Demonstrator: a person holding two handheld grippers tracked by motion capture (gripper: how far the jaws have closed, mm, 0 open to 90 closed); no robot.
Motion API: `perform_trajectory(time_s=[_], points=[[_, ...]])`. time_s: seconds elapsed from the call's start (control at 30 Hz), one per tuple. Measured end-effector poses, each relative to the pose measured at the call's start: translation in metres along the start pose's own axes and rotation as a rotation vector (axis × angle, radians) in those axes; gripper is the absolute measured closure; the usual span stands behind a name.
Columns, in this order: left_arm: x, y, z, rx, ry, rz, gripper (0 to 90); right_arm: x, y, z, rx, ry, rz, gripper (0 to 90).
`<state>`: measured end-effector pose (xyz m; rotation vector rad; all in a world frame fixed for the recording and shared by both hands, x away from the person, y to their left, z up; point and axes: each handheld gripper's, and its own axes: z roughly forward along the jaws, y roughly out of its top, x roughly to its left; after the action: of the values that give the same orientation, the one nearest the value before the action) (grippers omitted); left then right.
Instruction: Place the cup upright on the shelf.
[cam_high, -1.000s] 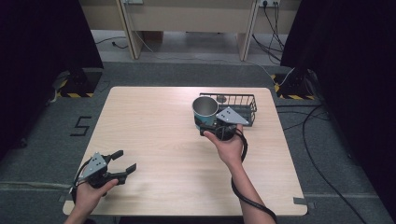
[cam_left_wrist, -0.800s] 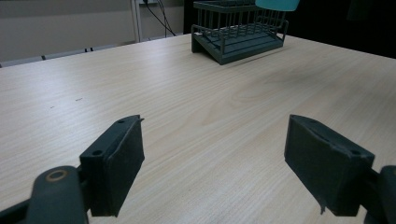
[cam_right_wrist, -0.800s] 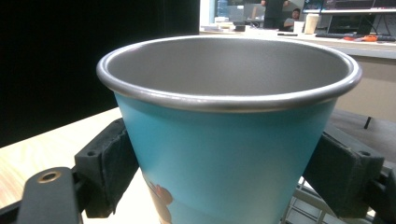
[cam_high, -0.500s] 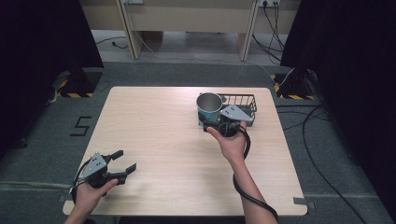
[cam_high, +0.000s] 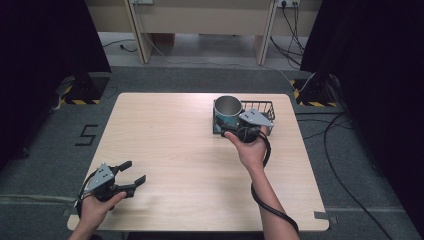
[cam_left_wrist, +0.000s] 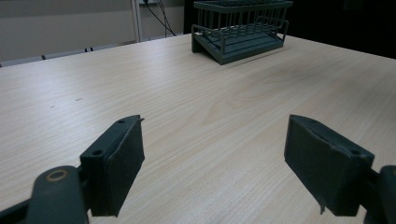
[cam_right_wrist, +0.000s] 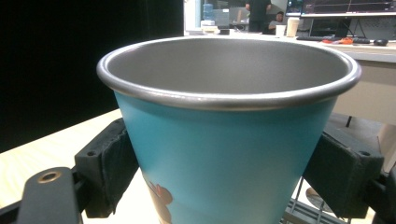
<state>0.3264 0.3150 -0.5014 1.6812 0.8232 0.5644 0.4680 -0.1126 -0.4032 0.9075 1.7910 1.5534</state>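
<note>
Right gripper (cam_high: 235, 126): fingers (cam_right_wrist: 105, 163) clamped on both sides of the blue, steel-rimmed metal cup (cam_right_wrist: 229, 135), upright between them, just beside the dark wire rack (cam_high: 260, 112). Left gripper (cam_high: 131, 174): fingers (cam_left_wrist: 116, 163) spread wide, nothing between, low over the pale wooden worktop (cam_high: 165, 145).

bare wood lies between my spread left jaws, open up to the wire rack (cam_left_wrist: 240, 29) at upper centre. in the high view the table (cam_high: 170, 130) is free across the frame's left and centre; the cup (cam_high: 228, 113) and rack crowd the upper right.
</note>
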Motion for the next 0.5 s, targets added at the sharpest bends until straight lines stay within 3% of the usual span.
perform_trajectory(time_s=[0.5], points=[[0.000,0.000,0.000,0.000,0.000,-0.001,19.2,-0.012,0.008,0.003,-0.009,-0.031,0.007,17.8]])
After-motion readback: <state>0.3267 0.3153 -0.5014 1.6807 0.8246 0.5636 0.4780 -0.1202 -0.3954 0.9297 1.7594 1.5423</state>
